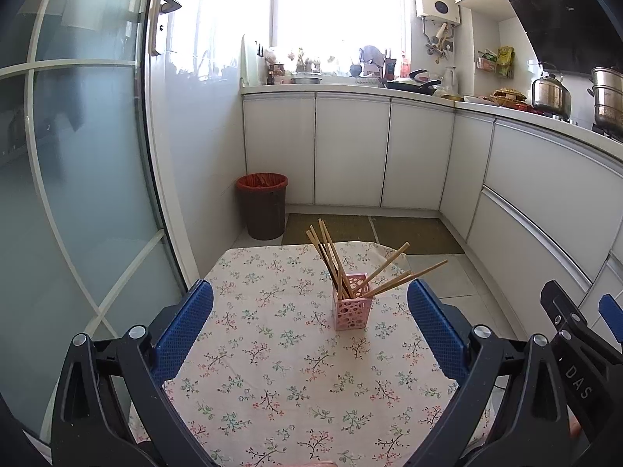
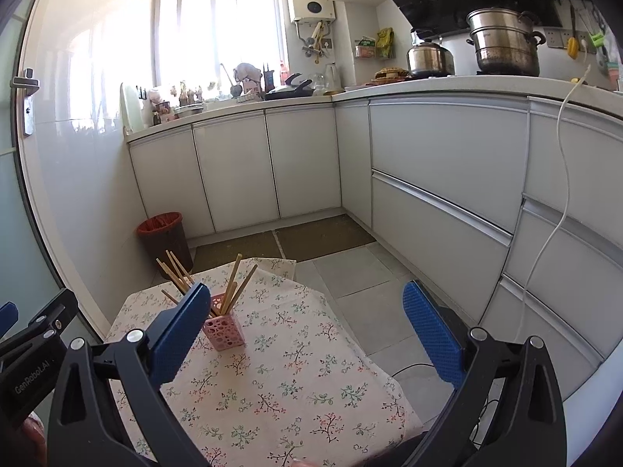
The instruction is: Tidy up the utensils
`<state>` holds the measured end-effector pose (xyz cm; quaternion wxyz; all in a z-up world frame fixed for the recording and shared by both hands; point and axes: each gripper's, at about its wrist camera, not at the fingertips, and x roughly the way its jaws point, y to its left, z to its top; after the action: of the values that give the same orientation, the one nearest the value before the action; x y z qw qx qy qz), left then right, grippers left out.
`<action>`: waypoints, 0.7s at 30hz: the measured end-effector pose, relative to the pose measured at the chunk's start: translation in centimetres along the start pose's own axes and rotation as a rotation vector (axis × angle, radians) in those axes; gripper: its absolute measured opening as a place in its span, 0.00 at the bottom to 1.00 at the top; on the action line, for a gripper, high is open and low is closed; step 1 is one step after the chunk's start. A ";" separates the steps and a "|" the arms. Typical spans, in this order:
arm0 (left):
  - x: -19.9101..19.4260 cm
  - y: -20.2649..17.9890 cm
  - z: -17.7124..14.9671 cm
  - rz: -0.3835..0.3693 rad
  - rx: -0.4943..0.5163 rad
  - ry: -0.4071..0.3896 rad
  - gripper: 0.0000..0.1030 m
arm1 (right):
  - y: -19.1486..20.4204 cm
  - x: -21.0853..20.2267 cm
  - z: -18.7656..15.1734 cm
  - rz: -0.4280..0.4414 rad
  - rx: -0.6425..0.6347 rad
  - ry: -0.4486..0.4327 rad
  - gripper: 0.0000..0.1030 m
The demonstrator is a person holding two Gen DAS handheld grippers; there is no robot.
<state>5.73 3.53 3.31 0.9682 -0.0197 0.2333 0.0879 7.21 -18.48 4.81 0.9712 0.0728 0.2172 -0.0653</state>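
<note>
A pink perforated holder [image 1: 351,307] stands upright on the floral tablecloth [image 1: 280,369] and holds several wooden chopsticks [image 1: 331,260] that fan out left and right. My left gripper [image 1: 311,295] is open and empty, held back from the holder, which sits between its blue pads [image 1: 183,330]. In the right wrist view the holder [image 2: 224,329] with chopsticks [image 2: 233,284] stands just right of my left pad [image 2: 177,334]. My right gripper [image 2: 307,299] is open and empty above the table's right side. The right gripper also shows in the left wrist view [image 1: 576,330].
A brown bin with a red liner [image 1: 263,204] stands on the floor beyond the table by the wall. White cabinets [image 1: 350,151] run along the back and right. A glass door [image 1: 78,179] is at the left. A white cable [image 2: 557,194] hangs down the right cabinets.
</note>
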 end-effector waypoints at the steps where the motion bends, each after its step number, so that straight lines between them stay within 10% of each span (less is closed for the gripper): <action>1: 0.0 0.0 0.0 -0.001 -0.001 0.001 0.93 | 0.0 0.0 0.0 0.000 0.001 0.000 0.94; 21: 0.3 0.0 -0.1 -0.006 0.000 0.019 0.93 | 0.1 -0.1 -0.2 0.001 0.003 0.004 0.94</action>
<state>5.91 3.57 3.08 0.9663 -0.0213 0.2422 0.0849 7.06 -18.30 4.69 0.9707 0.0743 0.2189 -0.0650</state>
